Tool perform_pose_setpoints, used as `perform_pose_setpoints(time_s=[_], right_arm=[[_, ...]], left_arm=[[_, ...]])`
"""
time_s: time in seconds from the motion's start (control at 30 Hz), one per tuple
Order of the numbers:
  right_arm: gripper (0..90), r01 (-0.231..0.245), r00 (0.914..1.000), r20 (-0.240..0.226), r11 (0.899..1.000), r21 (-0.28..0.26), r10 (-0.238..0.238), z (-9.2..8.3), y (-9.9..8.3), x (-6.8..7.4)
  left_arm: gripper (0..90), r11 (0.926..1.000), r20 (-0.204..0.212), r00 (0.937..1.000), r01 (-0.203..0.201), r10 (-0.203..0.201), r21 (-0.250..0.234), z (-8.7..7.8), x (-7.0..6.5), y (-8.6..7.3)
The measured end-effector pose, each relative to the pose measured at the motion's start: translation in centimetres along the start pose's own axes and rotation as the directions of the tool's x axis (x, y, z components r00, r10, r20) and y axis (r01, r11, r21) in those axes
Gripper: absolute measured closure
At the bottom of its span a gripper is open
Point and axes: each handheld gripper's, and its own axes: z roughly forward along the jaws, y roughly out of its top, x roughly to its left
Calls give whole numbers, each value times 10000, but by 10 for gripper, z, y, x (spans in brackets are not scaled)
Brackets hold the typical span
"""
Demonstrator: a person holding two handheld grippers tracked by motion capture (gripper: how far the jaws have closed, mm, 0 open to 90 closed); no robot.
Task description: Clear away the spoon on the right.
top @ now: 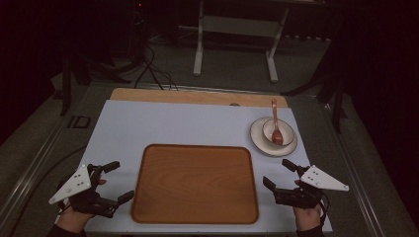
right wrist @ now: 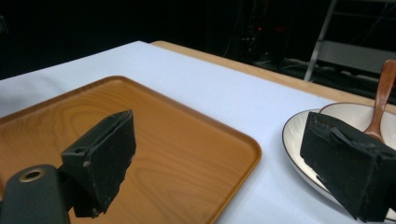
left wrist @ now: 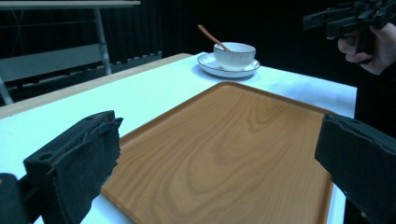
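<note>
**High view: both grippers spread beside the wooden tray**

High view has the left gripper at the lower left of the frame, its two black jaws spread wide with nothing between them, hovering just off the left edge of the brown rounded-rectangle wooden tray. At the lower right the right gripper matches it, jaws likewise apart and empty, just beside the tray's right edge. Each is held by a hand entering from the bottom edge.

The tray lies flat and bare in the lower centre, on the pale blue-white table top. Toward the upper right of the tray, and just above the right gripper, sits a white round ceramic plate bearing a small white bowl; a reddish-brown wooden spoon rests in the bowl, handle pointing to the top of the frame
</note>
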Motion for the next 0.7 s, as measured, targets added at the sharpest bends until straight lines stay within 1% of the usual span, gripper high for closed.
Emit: perform_pose_setpoints(time_s=[0.1,0.13,0.2,0.23,0.27,0.37,0.4,0.47,0.53,0.57,0.6,0.7], right_arm=[[95,29,9999,-126,10000,45,-28,1,0,0],[95,-4,9994,-339,10000,47,5,1,0,0],[90,-4,9994,-339,10000,24,5,1,0,1],[90,68,9994,-351,10000,26,-67,2,1,2],[90,91,9989,-457,10000,-13,-92,2,1,2],[90,209,9984,-519,9996,-215,-220,1,2,4],[90,173,9982,-569,9992,-361,-193,0,3,5],[90,144,9982,-572,9989,-440,-169,0,4,5],[90,103,9982,-582,9988,-471,-131,0,5,6],[90,-3,9977,-676,9988,-487,-30,0,6,6],[90,34,9964,-849,9986,-531,-79,0,7,6],[90,136,9964,-829,9989,-447,-173,0,7,8]], left_arm=[[0,10000,33,10000,72,-72,-26,-1,1,0],[1,9999,73,9999,88,-87,-68,-1,1,0],[1,9998,136,9999,103,-101,-143,-2,0,0],[0,9997,149,9998,116,-113,-197,-2,-1,0],[1,9996,183,9998,123,-118,-238,-2,-1,0],[1,9996,246,9996,115,-109,-244,-2,-3,0],[1,9996,271,9996,112,-105,-242,-3,-4,0],[0,9996,291,9995,113,-105,-248,-3,-4,0],[1,9995,322,9994,131,-121,-282,-3,-5,1],[0,9995,325,9994,143,-133,-296,-3,-5,1],[0,9995,321,9994,131,-121,-289,-3,-5,1],[1,9995,315,9994,141,-131,-298,-4,-6,1]])
